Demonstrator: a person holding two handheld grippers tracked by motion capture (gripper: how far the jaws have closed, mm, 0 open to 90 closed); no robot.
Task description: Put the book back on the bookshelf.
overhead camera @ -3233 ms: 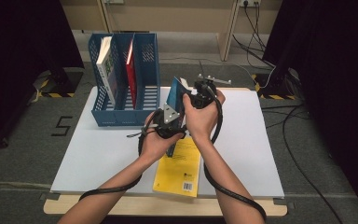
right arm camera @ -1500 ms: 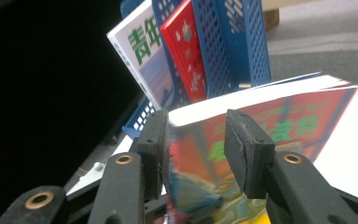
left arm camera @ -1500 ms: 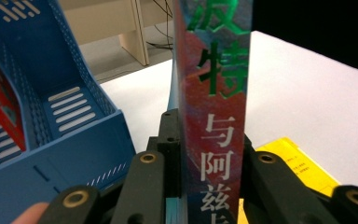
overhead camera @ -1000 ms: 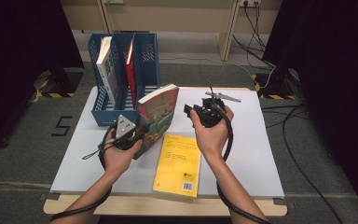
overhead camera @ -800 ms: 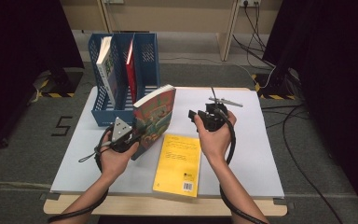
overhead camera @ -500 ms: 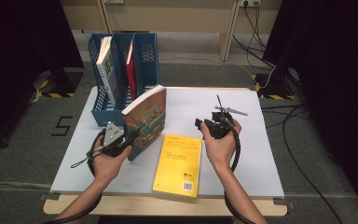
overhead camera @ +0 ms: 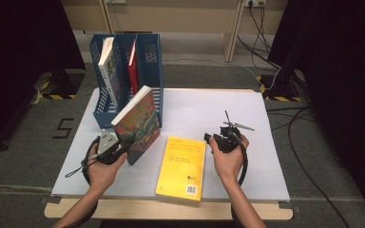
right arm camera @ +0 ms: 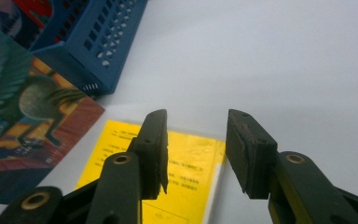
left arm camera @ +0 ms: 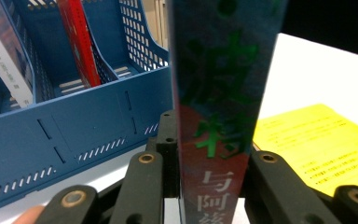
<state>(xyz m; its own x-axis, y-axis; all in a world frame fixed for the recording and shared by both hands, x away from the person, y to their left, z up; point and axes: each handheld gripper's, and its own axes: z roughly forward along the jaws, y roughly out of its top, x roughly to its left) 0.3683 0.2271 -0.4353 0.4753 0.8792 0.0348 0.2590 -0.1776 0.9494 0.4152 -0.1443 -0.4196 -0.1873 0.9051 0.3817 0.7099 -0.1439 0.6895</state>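
The bench (overhead camera: pixel 218 109), covered in white, is seen across the middle of the high view. A blue file rack (overhead camera: pixel 149 61) is stood at its upper left, with a white book (overhead camera: pixel 108 64) in one slot and a red book (overhead camera: pixel 132 59) in the next. A picture-covered book (overhead camera: pixel 140 126) is held upright just below the rack, at centre left of the frame, its lower edge close to the bench; whether it touches cannot be told. A yellow book (overhead camera: pixel 183 166) is laid flat at lower centre, just beside it. The left tongs (left arm camera: pixel 205 158) are pressed on the spine of the picture-covered book, at the bottom of the left gripper view. The right tongs (right arm camera: pixel 196 149) are held spread and empty above the yellow book's upper edge.
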